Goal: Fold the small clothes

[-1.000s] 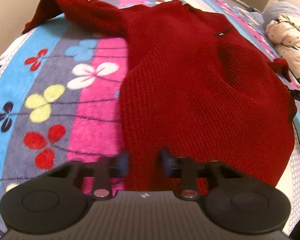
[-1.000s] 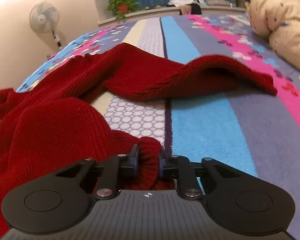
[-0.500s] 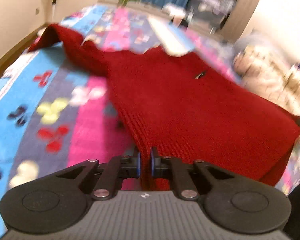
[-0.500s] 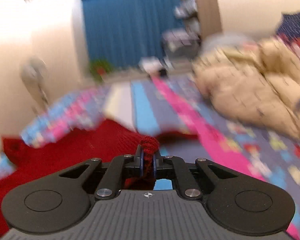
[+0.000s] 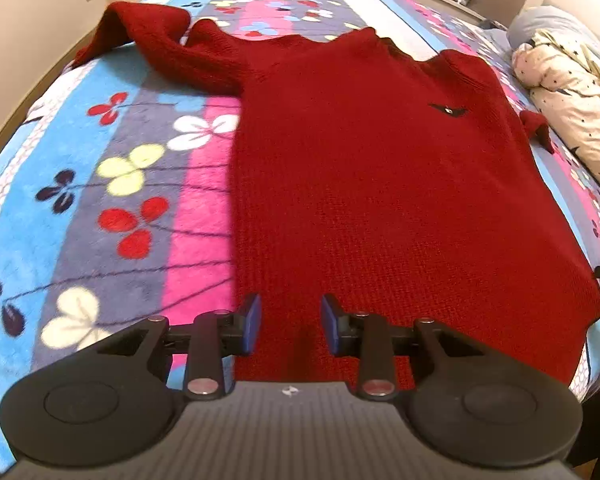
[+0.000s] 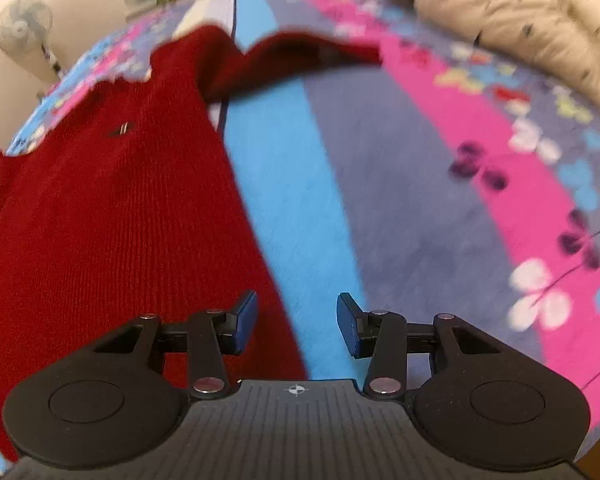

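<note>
A dark red knitted sweater (image 5: 380, 184) lies flat and spread out on the bed, with a small dark logo on its chest. One sleeve runs off to the far left. My left gripper (image 5: 290, 326) is open, its jaws just above the sweater's near hem at the left corner. In the right wrist view the sweater (image 6: 112, 216) fills the left half, its other sleeve stretching right at the back. My right gripper (image 6: 296, 322) is open and empty over the sweater's right hem edge and the blue stripe.
The bed has a fleece blanket (image 5: 112, 184) with blue, grey and pink stripes and flower prints. A cream quilt (image 6: 512, 20) is bunched at the right side. A standing fan (image 6: 24, 28) and a potted plant stand beyond the bed.
Both grippers were shut on the sweater's hem and held it lifted half a second ago. Now both have opened and the sweater lies flat and smoothed on the bed.
</note>
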The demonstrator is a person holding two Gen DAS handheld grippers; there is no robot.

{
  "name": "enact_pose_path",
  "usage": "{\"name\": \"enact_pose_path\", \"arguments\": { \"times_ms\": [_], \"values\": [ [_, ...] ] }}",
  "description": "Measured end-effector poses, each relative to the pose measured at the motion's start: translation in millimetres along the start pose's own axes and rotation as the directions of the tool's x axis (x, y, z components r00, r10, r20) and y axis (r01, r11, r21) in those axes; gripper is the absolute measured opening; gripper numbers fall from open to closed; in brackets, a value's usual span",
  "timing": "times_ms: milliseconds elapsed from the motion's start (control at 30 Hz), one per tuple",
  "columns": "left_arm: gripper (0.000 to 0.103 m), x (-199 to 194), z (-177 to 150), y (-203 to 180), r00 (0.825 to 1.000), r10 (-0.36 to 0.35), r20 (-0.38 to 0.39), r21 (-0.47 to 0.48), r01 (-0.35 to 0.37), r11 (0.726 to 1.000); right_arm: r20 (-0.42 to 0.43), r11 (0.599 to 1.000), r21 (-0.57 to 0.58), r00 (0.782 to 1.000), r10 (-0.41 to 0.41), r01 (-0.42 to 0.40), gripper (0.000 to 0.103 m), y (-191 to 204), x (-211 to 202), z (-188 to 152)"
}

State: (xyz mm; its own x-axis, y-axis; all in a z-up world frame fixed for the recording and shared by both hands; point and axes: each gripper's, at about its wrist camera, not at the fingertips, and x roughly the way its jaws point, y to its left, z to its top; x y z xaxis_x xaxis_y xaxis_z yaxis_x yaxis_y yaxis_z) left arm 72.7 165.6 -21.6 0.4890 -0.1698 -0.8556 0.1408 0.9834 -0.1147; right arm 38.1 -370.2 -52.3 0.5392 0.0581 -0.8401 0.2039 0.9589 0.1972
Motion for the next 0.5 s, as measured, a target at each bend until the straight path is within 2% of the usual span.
{"name": "enact_pose_path", "arguments": {
  "times_ms": [67, 100, 167, 200, 233, 267, 300, 333, 400, 467, 500],
  "values": [
    [0.037, 6.2, 1.5, -5.1, 1.000, -0.003, -0.004, 0.020, 0.003, 1.000, -0.035, 0.996, -0.094, 0.999, 0.011, -0.014, 0.042, 18.3, 8.0, -4.7],
    [0.037, 8.8, 2.0, -8.3, 1.000, -0.004, -0.005, 0.034, 0.005, 0.999, -0.043, 0.987, -0.162, 0.999, -0.006, -0.001, 0.026, 28.9, 9.6, -9.1],
    [0.037, 11.0, 2.5, -17.3, 1.000, -0.004, 0.001, 0.070, 0.004, 0.998, -0.010, 0.967, -0.252, 0.999, -0.042, 0.039, 0.008, 43.0, 1.8, -15.4],
    [0.037, 11.8, 2.8, -21.6, 1.000, -0.005, 0.007, 0.087, 0.004, 0.996, 0.007, 0.976, -0.220, 1.000, 0.008, -0.006, 0.008, 41.4, -6.7, -14.6],
    [0.037, 11.5, 3.3, -26.9, 1.000, -0.006, 0.016, 0.106, 0.004, 0.994, 0.041, 0.986, -0.134, 0.993, 0.109, -0.103, 0.008, 34.2, -19.3, -10.4],
    [0.037, 13.0, 3.3, -30.2, 1.000, -0.009, 0.025, 0.121, 0.006, 0.993, 0.080, 0.983, -0.080, 0.982, 0.173, -0.166, 0.008, 27.7, -29.3, -6.9],
    [0.038, 12.7, 3.7, -34.8, 0.999, -0.016, 0.033, 0.138, 0.011, 0.990, 0.124, 0.980, -0.056, 0.972, 0.199, -0.193, 0.008, 22.7, -38.3, -4.5],
    [0.042, 12.6, 4.4, -38.1, 0.999, -0.024, 0.039, 0.152, 0.017, 0.988, 0.148, 0.986, -0.061, 0.975, 0.165, -0.157, 0.008, 20.3, -41.3, -3.8],
    [0.044, 13.7, 5.7, -45.8, 0.998, -0.033, 0.051, 0.182, 0.023, 0.983, 0.122, 0.996, -0.075, 0.991, 0.050, -0.041, 0.012, 17.7, -32.3, -4.6],
    [0.044, 16.6, 8.0, -51.7, 0.998, -0.027, 0.063, 0.203, 0.014, 0.979, 0.091, 0.999, -0.040, 0.996, 0.025, -0.021, 0.013, 14.6, -25.5, -4.2],
    [0.045, 17.8, 9.5, -54.3, 0.997, -0.020, 0.069, 0.205, 0.005, 0.979, 0.112, 0.999, -0.032, 0.993, 0.034, -0.030, 0.013, 14.4, -28.7, -4.4]
  ]
}}
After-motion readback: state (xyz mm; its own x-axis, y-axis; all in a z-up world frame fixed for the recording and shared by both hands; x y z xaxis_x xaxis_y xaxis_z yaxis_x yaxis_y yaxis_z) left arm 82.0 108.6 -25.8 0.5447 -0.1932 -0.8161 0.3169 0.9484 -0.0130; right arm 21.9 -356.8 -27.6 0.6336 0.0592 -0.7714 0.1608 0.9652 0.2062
